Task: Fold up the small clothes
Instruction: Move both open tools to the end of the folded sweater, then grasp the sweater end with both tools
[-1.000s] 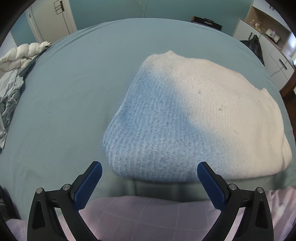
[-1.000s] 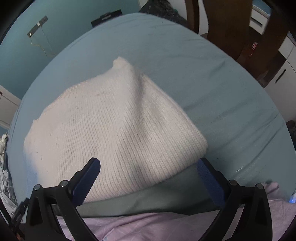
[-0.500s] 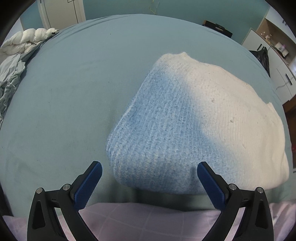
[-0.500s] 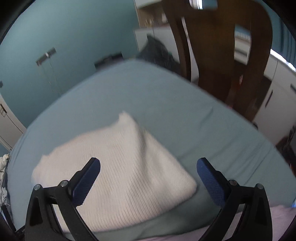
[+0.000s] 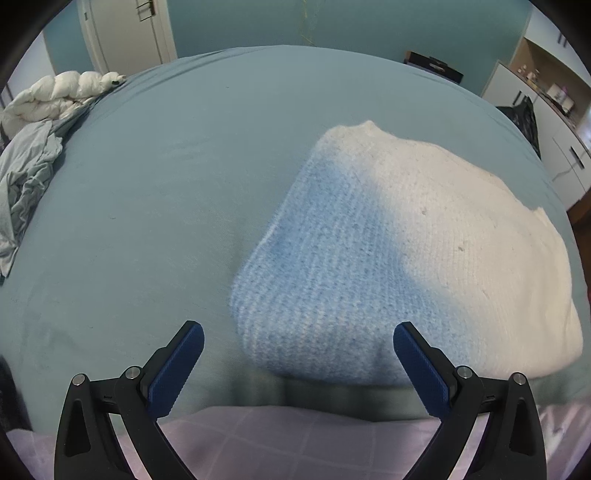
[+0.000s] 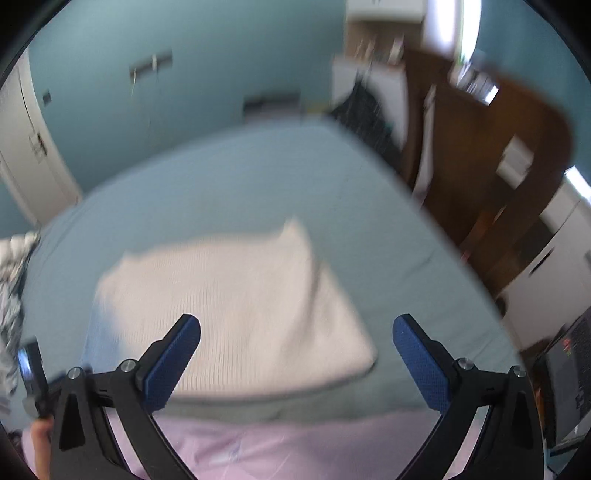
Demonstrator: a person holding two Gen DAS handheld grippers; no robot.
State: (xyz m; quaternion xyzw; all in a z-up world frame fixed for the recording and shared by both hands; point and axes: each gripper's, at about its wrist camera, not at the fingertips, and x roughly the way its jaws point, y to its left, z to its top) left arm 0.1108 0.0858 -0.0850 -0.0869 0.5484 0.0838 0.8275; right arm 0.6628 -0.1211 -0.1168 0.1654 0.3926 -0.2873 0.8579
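Note:
A folded cream knit sweater (image 5: 424, 251) lies on the teal bed sheet (image 5: 166, 184), its near left part in bluish shadow. My left gripper (image 5: 297, 336) hangs open just in front of the sweater's near edge, nothing between its blue pads. In the right wrist view the same sweater (image 6: 236, 299) shows blurred, lying flat below and ahead. My right gripper (image 6: 295, 332) is open and empty, raised above the sweater's near right corner. A pink checked cloth (image 6: 277, 443) runs along the bed's near edge under both grippers.
A heap of crumpled grey-white clothes and a white puffy quilt (image 5: 33, 140) sits at the bed's far left. A brown wooden chair (image 6: 491, 155) stands off the bed's right side, with white cabinets (image 5: 554, 140) behind. A white door (image 5: 125, 33) is at the far left wall.
My right gripper has lifted and tilted up, away from the sweater, so more wall and chair show. My left gripper has drawn back and shifted left a little. The sweater stays put.

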